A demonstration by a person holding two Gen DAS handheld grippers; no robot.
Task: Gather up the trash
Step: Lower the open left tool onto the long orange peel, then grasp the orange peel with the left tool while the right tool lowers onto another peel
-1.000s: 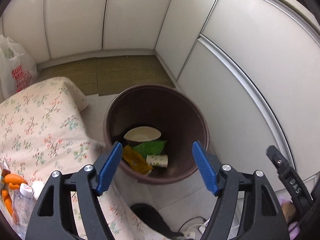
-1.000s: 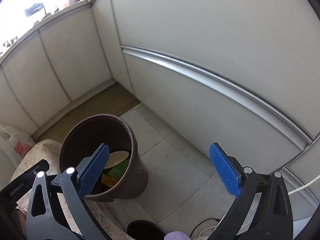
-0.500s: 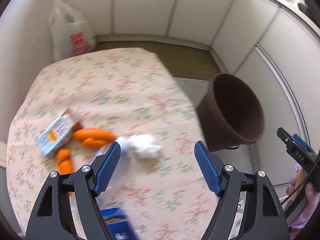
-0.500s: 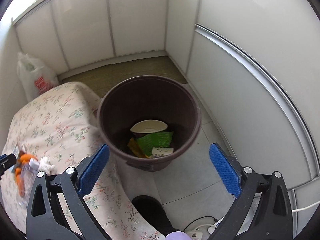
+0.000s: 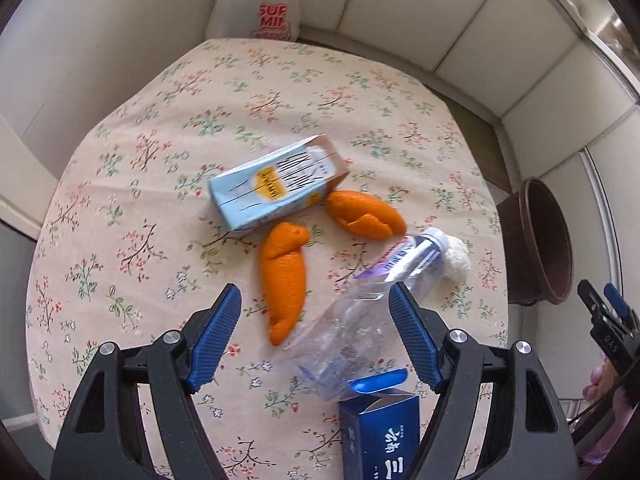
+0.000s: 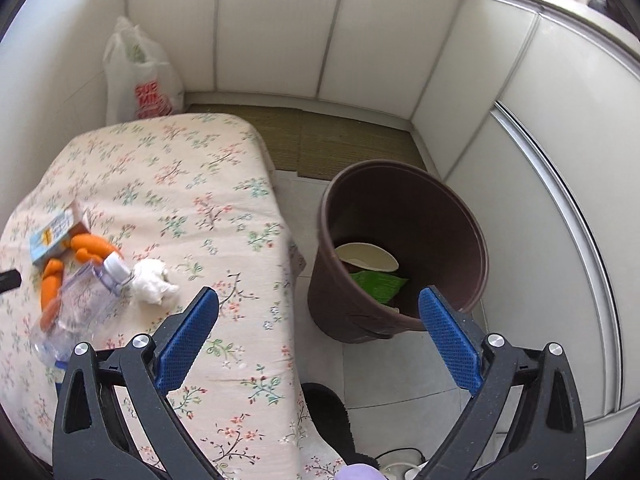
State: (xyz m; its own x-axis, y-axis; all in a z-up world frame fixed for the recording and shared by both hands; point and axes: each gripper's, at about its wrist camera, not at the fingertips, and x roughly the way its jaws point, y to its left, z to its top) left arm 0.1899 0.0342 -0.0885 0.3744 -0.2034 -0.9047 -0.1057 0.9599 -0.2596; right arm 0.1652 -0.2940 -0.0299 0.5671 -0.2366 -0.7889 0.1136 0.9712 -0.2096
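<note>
Since half a second ago the left gripper (image 5: 314, 334) has swung from beside the bin to over the trash pile, which now fills its view; the right gripper (image 6: 318, 344) has turned leftward, bringing more of the table (image 6: 208, 184) into sight. Left jaws wide open, gripping nothing. Between them, slightly ahead: lower end of one orange peel (image 5: 284, 276), and clear bottle (image 5: 372, 300) lying on its side, body crossing in front of the right jaw, cap pointing away. Tissue wad (image 5: 454, 258) touching the cap, beyond the right jaw. Second peel (image 5: 366, 214) and light-blue carton (image 5: 276, 186) farther ahead, carton touching both peels. Blue box (image 5: 380, 428) close under the gripper, between the jaw bases, its flap against the bottle's base. Right jaws also wide open, empty, over the table edge and floor. Bin (image 6: 400, 248) ahead between them, nearer the right jaw, standing on the floor just beside the table; inside, a paper bowl (image 6: 366, 256) and green wrapper (image 6: 376, 284). Same trash pile lies well left of the left jaw in that view. White plastic bag (image 6: 140, 80) far ahead-left against the wall.
</note>
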